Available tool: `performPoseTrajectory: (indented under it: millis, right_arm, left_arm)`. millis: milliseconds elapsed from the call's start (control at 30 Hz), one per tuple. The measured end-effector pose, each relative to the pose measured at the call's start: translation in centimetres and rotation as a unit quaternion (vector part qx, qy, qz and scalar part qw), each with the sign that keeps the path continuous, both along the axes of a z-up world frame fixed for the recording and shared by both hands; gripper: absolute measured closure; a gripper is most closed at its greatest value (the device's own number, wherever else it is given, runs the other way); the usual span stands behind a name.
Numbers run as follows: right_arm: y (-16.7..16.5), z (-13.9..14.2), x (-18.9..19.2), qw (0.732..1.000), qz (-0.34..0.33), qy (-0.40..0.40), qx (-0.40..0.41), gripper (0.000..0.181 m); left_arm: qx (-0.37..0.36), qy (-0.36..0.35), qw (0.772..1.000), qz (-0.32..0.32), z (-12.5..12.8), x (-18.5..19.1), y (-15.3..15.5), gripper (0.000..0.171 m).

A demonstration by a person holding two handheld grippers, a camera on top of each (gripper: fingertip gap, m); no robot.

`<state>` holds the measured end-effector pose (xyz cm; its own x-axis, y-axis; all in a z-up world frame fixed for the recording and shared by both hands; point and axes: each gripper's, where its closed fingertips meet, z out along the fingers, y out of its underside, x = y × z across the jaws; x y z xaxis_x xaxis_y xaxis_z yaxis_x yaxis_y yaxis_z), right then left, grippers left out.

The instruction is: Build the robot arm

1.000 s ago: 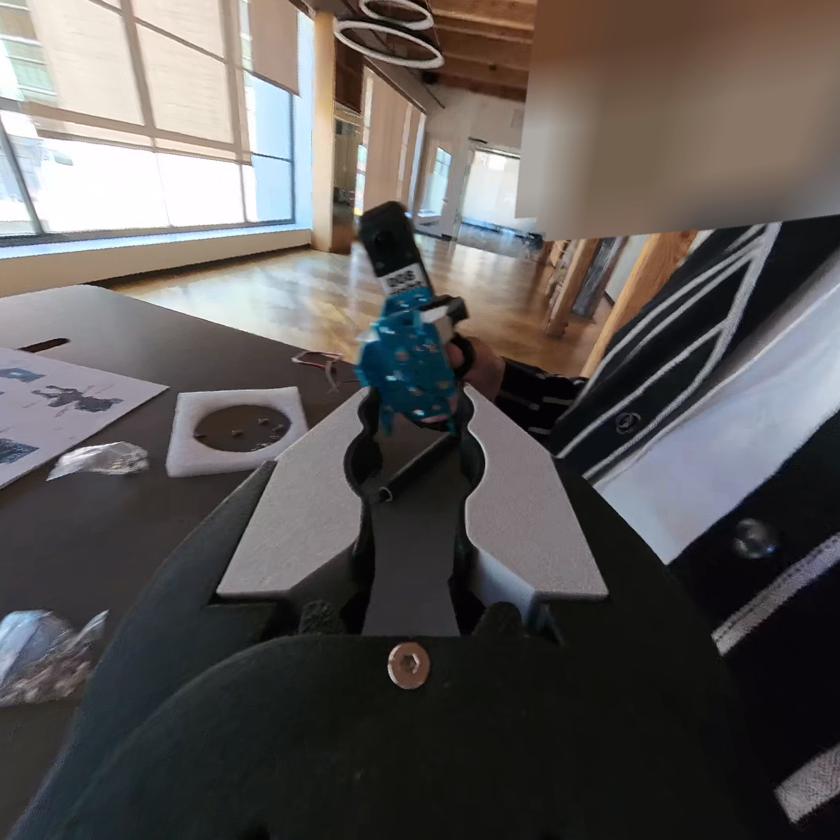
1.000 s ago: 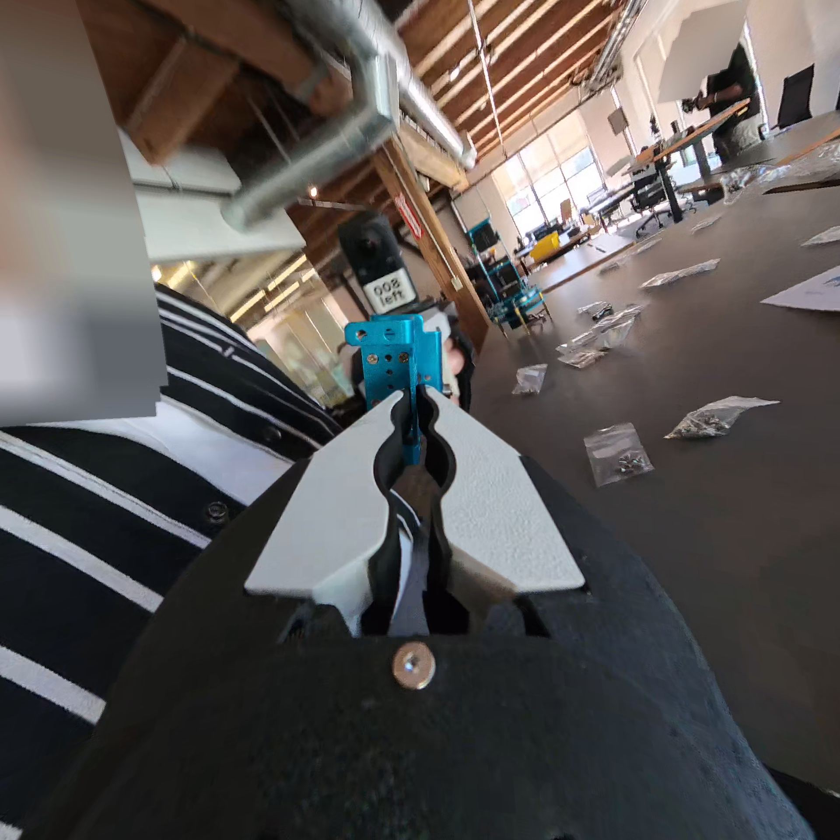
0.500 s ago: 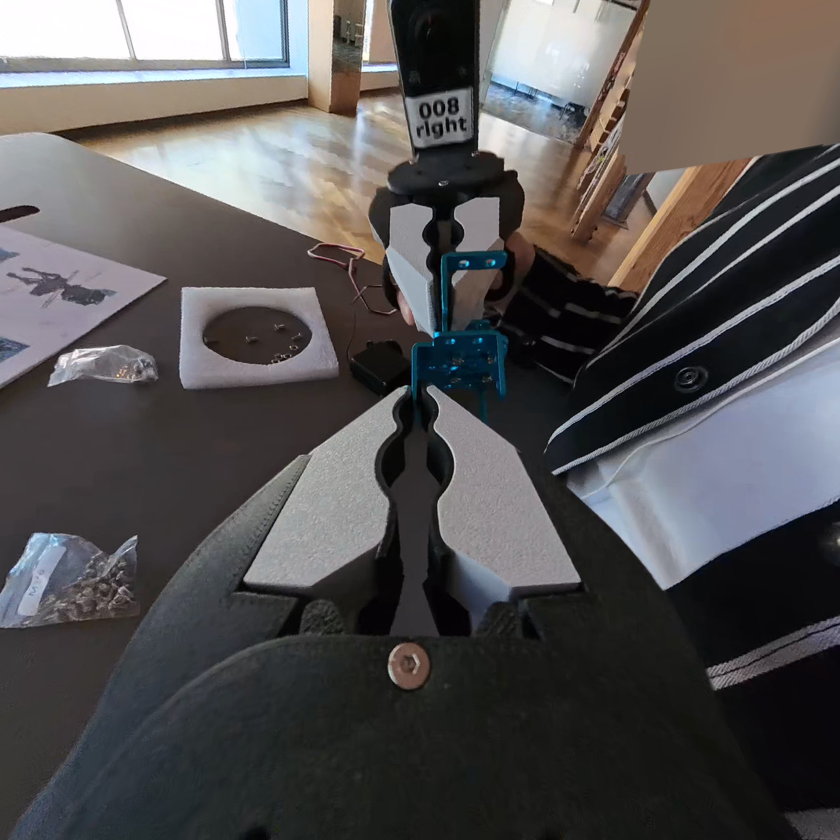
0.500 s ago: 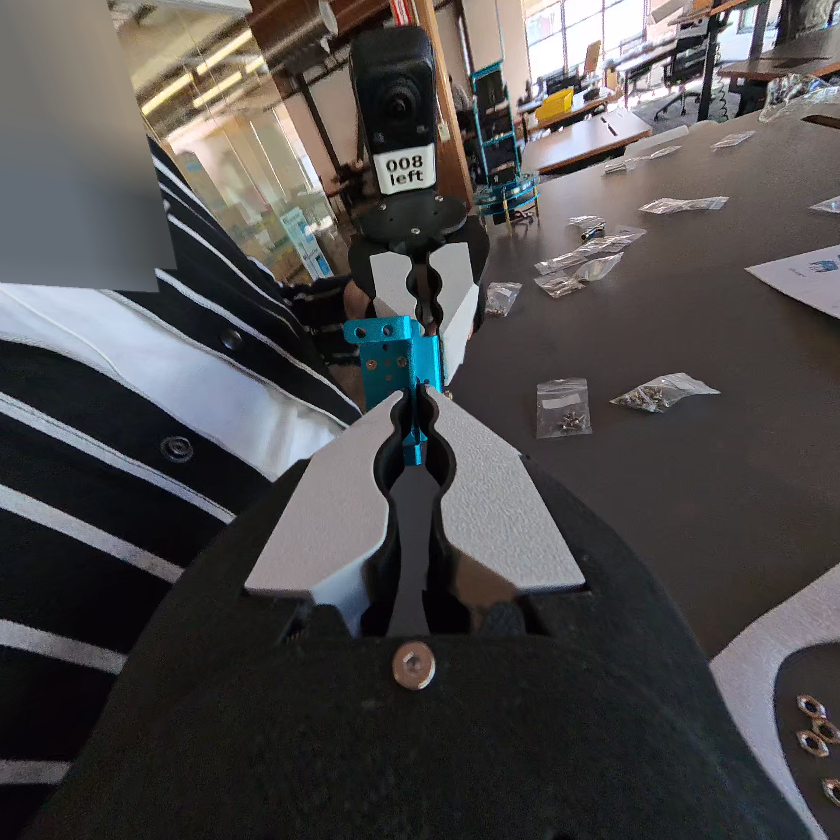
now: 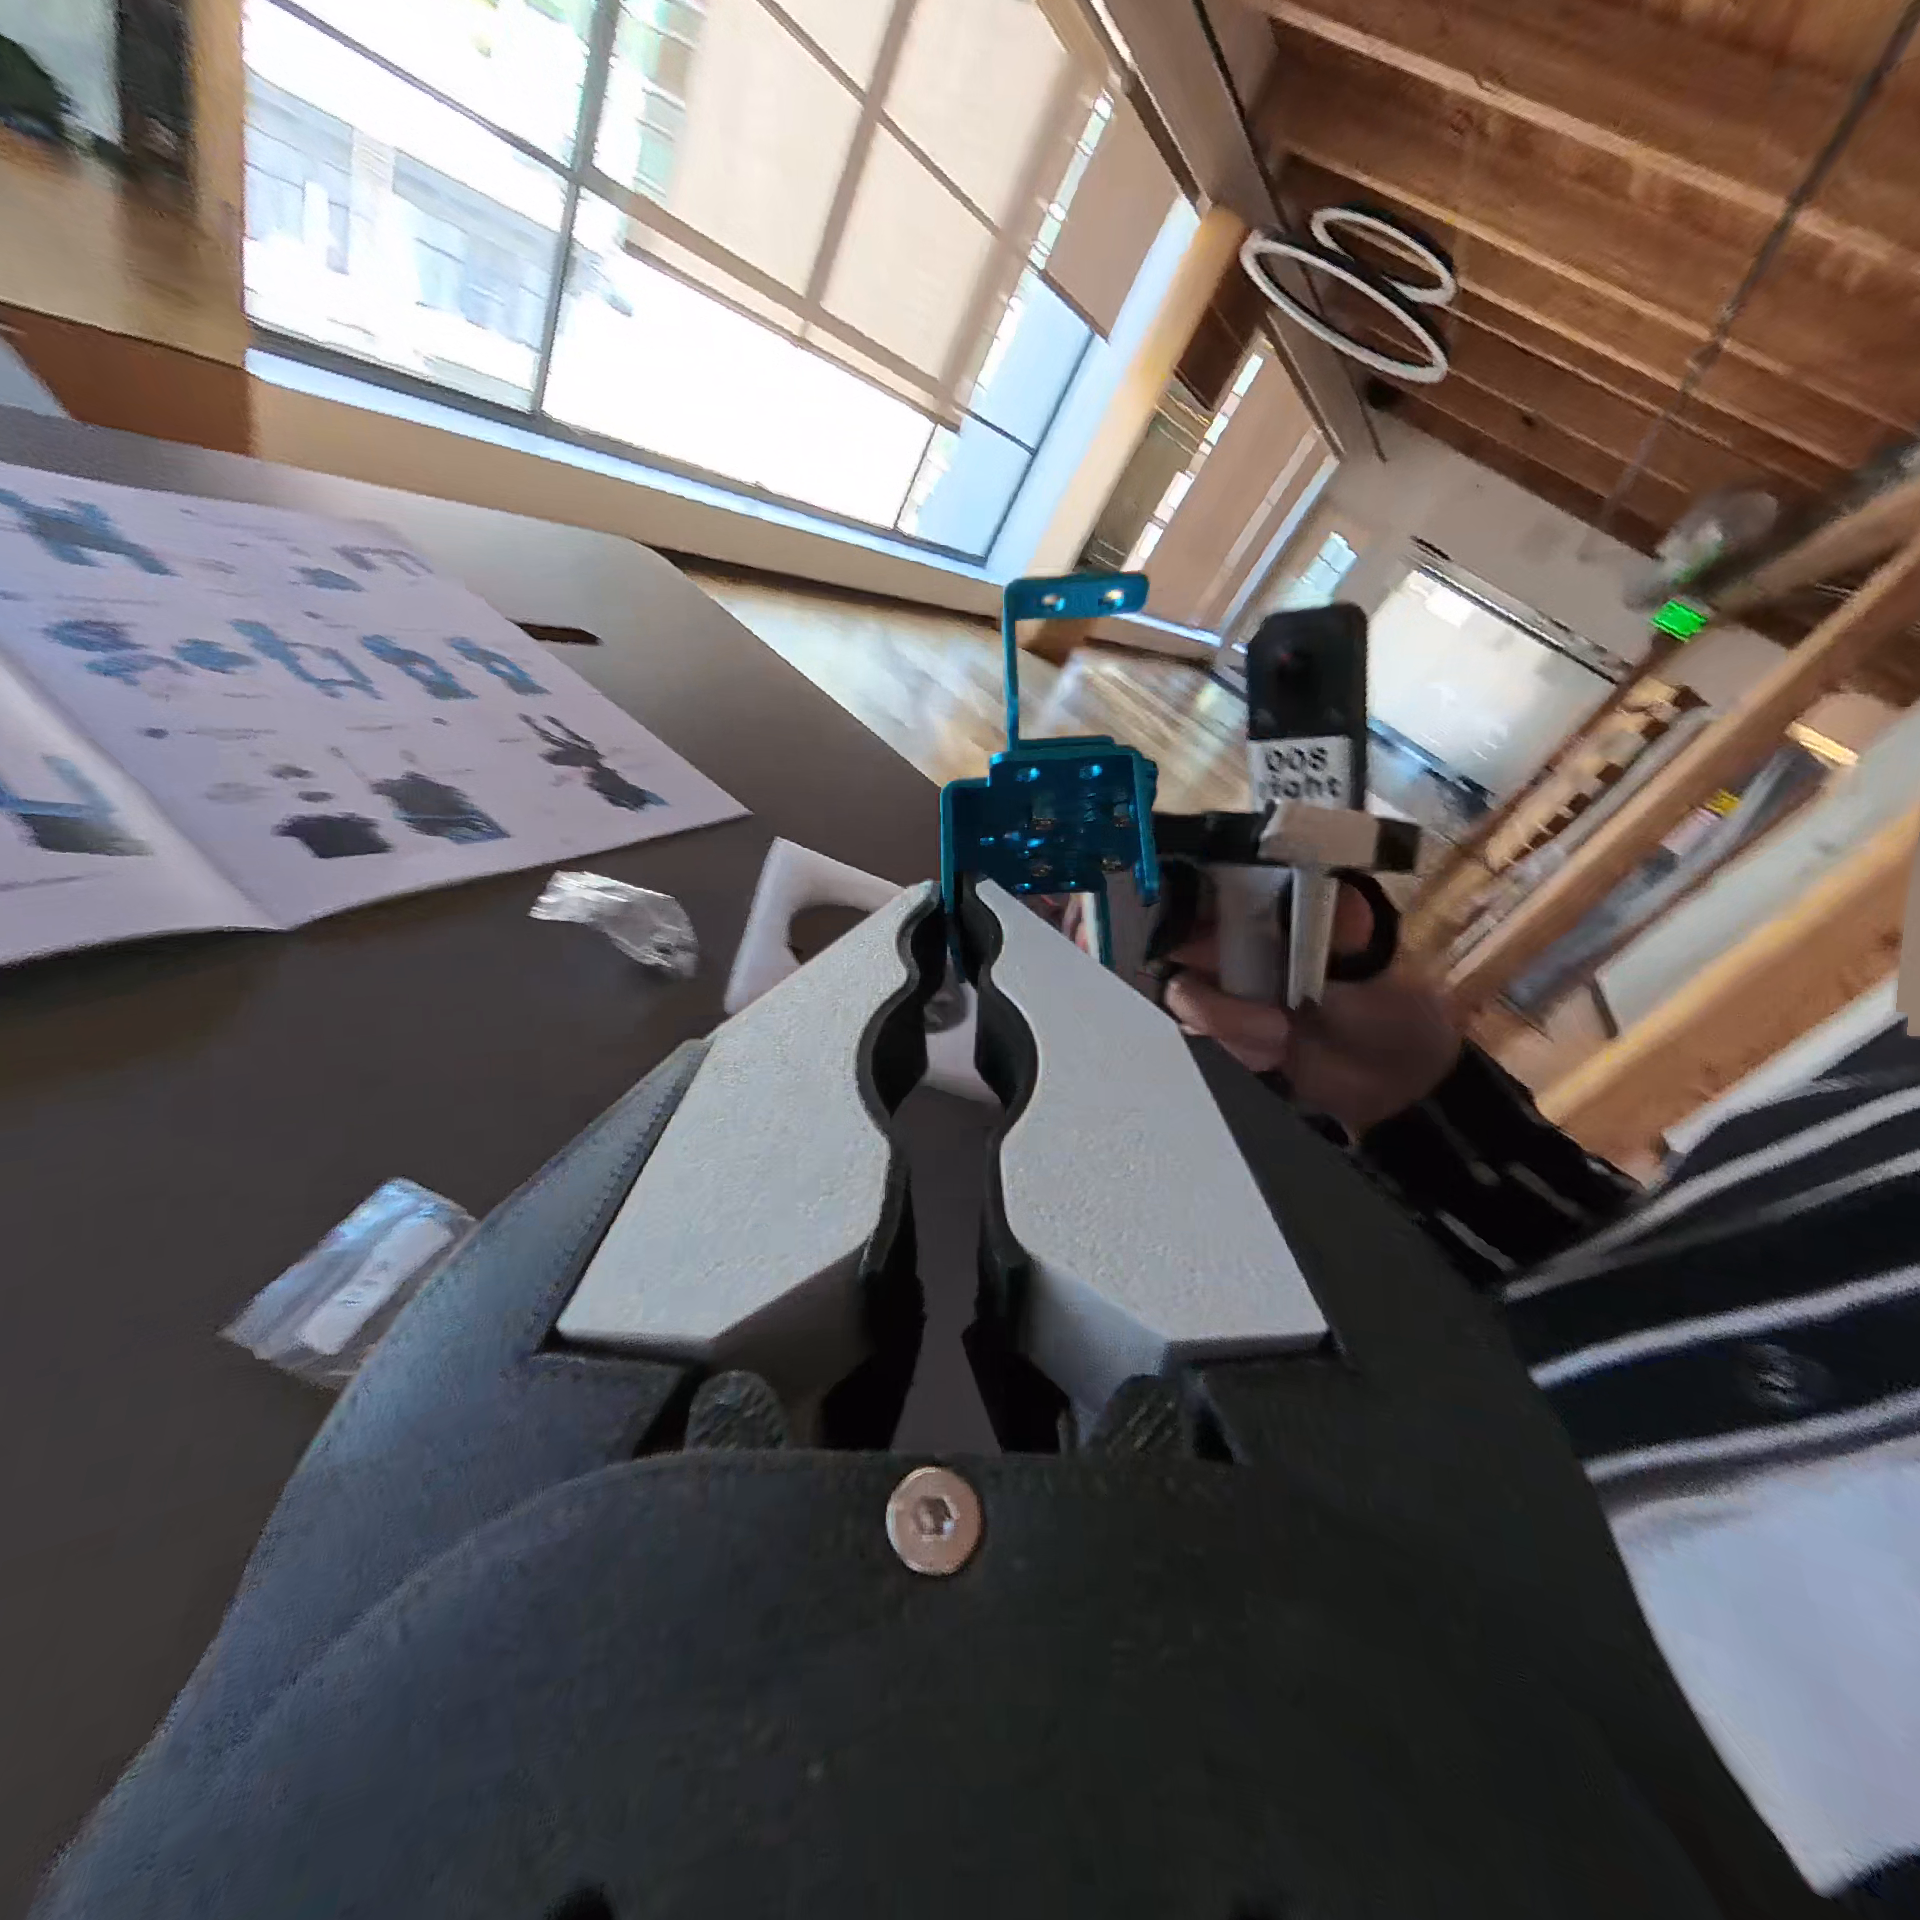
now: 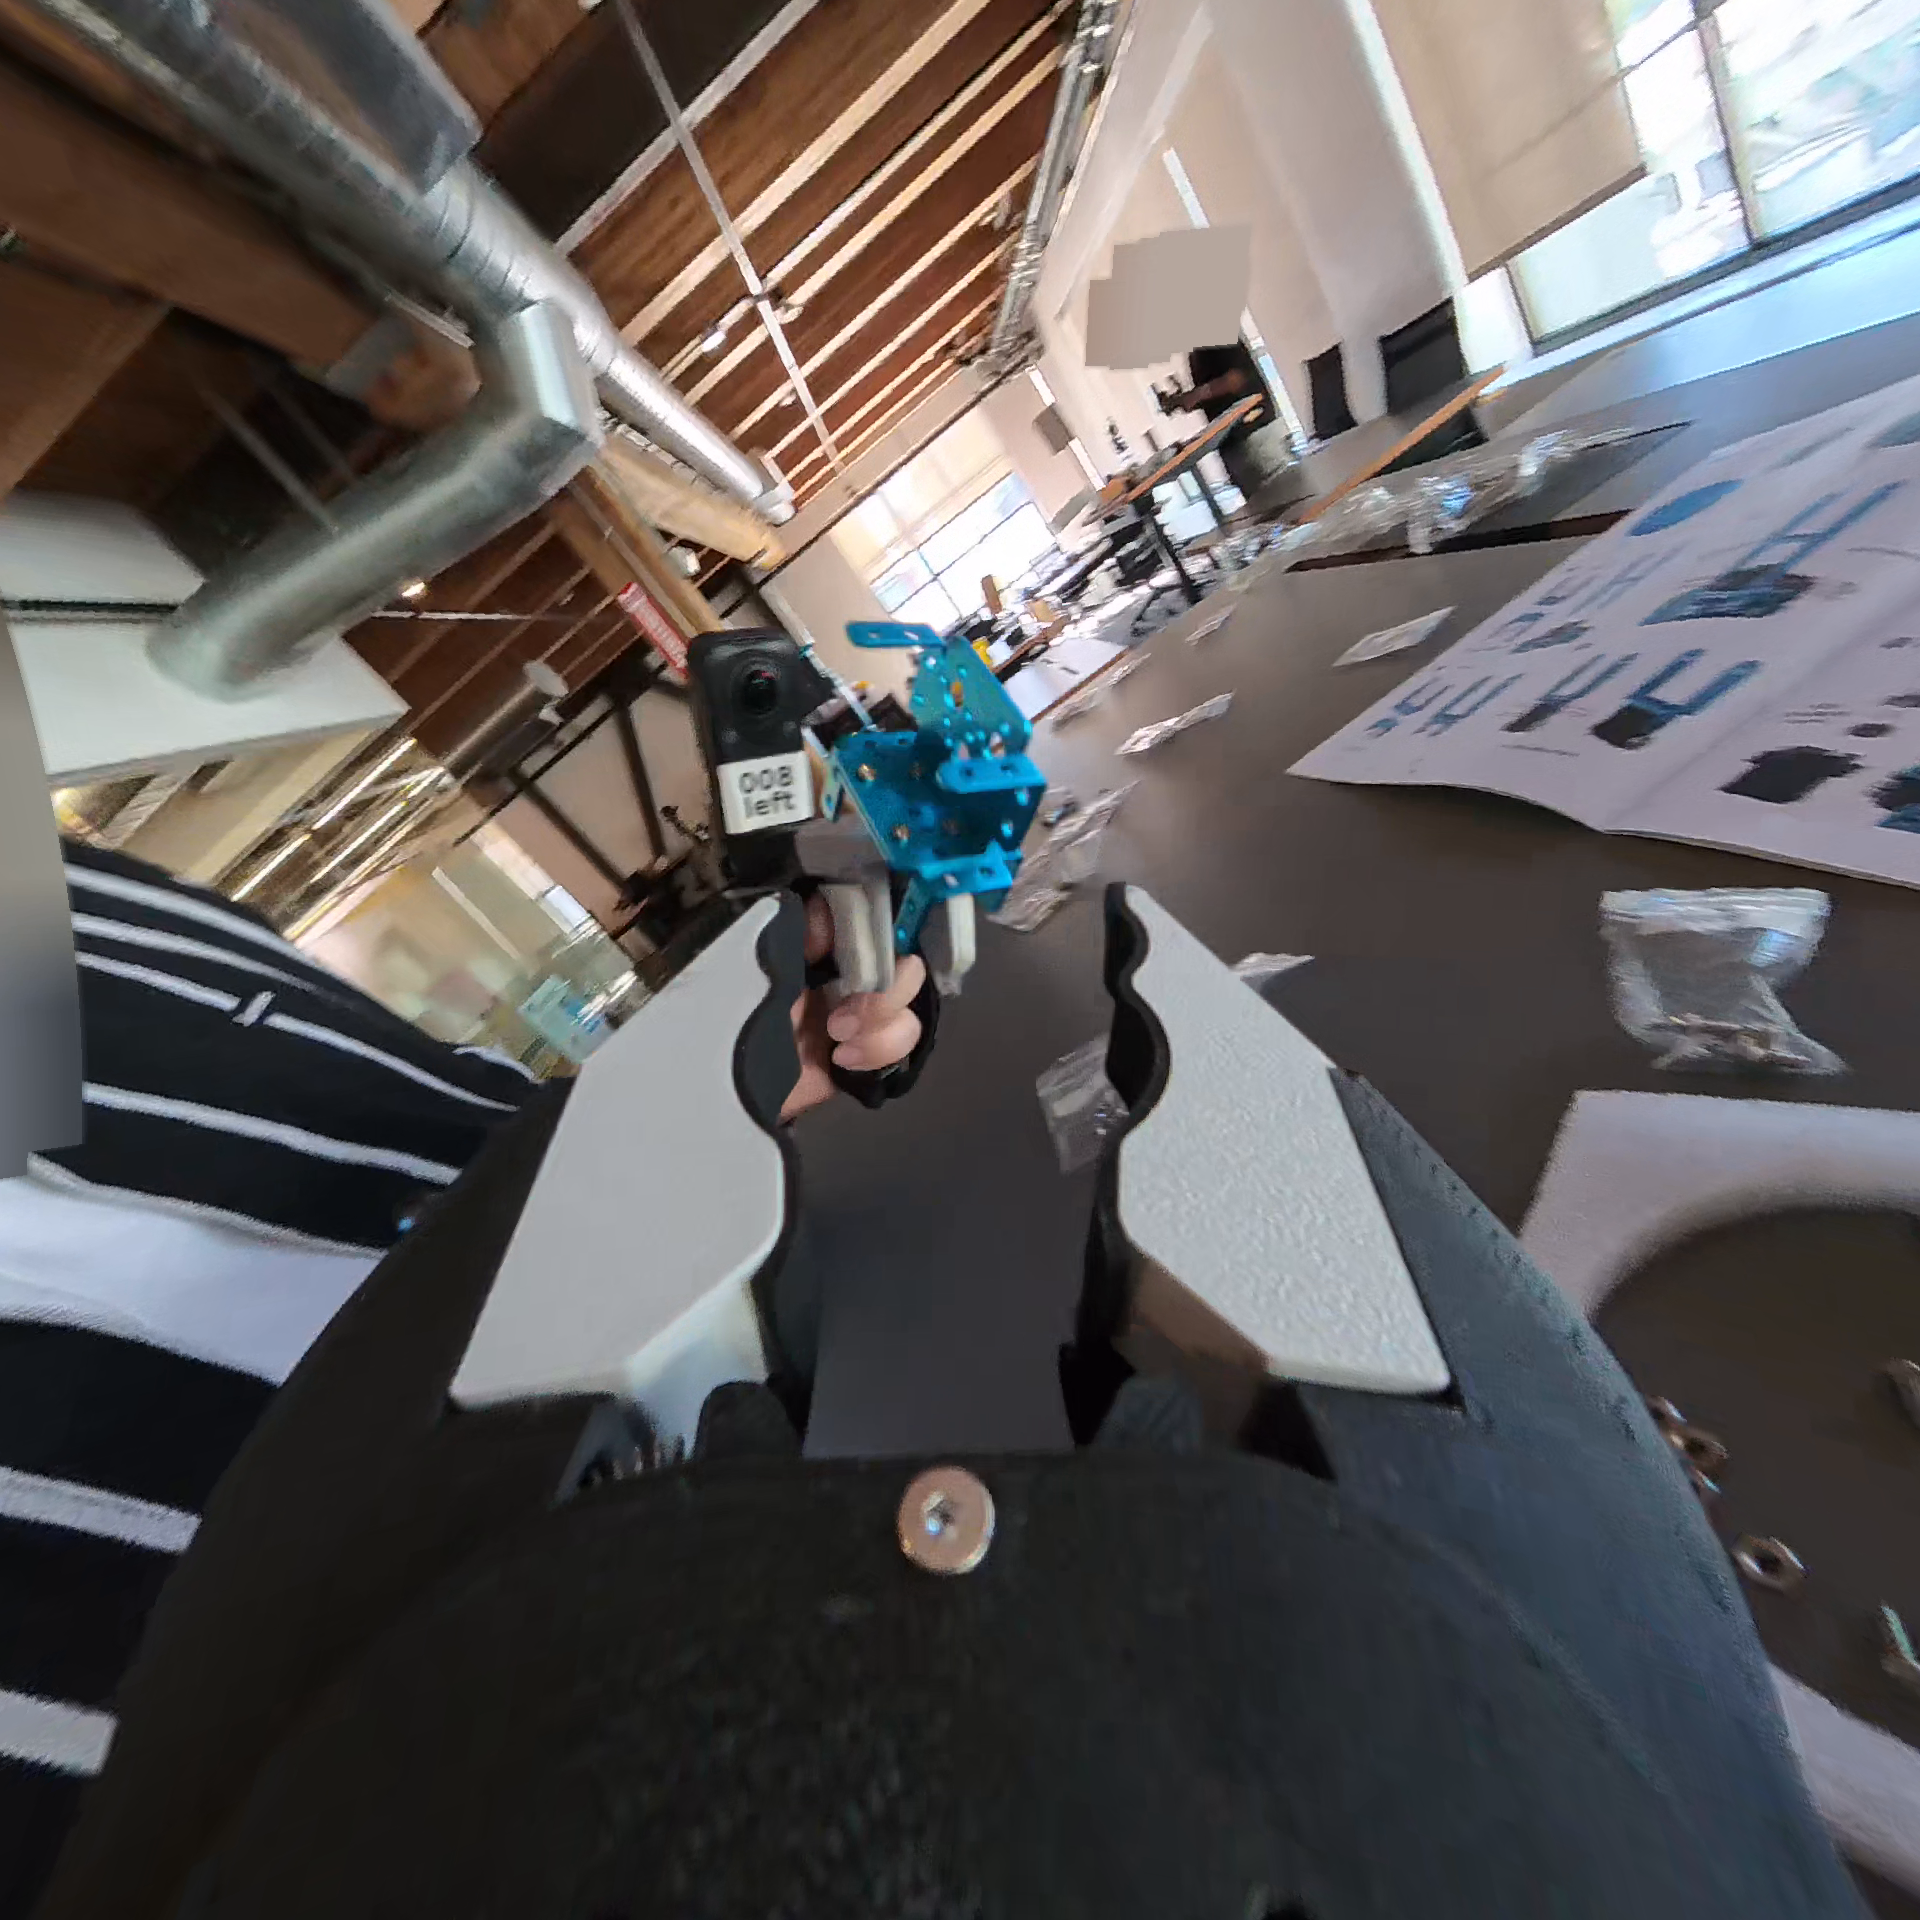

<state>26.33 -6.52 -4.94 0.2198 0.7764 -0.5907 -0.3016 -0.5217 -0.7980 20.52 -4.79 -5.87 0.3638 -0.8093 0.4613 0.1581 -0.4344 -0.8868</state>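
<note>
My left gripper (image 5: 961, 902) is shut on the lower edge of a blue perforated metal bracket assembly (image 5: 1044, 831) and holds it up above the dark table (image 5: 312, 1060). A thin blue L-shaped arm rises from the top of the assembly. My right gripper (image 6: 940, 925) is open and empty, a short way back from the assembly (image 6: 935, 790). In the right wrist view the left gripper (image 6: 910, 940) shows farther off, gripping the assembly from below. In the left wrist view the right gripper (image 5: 1283, 935) shows just right of the assembly, held by a hand.
A printed sheet (image 5: 260, 707) lies on the table, also in the right wrist view (image 6: 1662, 707). A white foam block (image 6: 1662, 1174) holds small nuts. Clear bags of small parts (image 5: 613, 925) (image 6: 1714, 977) lie scattered. A person's striped sleeve (image 5: 1714, 1247) is at the right. Tip to tip, the grippers are about 7 centimeters apart.
My right gripper has let go of the blue assembly, opened and drawn back. My left gripper keeps hold of it and has swung up and to the left.
</note>
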Motion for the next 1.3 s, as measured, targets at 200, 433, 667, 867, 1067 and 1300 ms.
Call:
performPoseTrajectory:
  millis: [200,433,667,867,1067,1300]
  right_arm:
    - [1.2,-1.7,0.4,0.998,-0.036,-0.036,-0.044,0.128]
    - [0.5,-1.1,-2.9,0.991,-0.067,-0.106,-0.051,0.143]
    - [1.0,-0.4,-4.1,0.993,-0.092,-0.057,-0.054,0.160]
    - [0.7,-0.7,-3.8,0.992,-0.093,-0.075,-0.024,0.174]
    - [0.6,-1.5,-2.9,0.988,-0.087,-0.128,0.031,0.175]
    - [0.6,-2.3,-3.1,0.983,-0.076,-0.158,0.047,0.175]
  left_arm:
    - [0.057,0.022,0.995,0.080,0.9,-0.5,2.0,0.171]
    - [0.101,0.050,0.989,0.098,1.5,0.6,1.3,0.171]
    - [0.144,0.067,0.980,0.119,1.8,0.9,-0.4,0.171]
    - [0.192,0.113,0.965,0.139,1.4,1.1,-1.2,0.171]
    - [0.169,0.142,0.970,0.104,-0.6,1.9,-1.7,0.171]
    - [0.139,0.166,0.974,0.068,-2.1,1.9,-1.4,0.162]
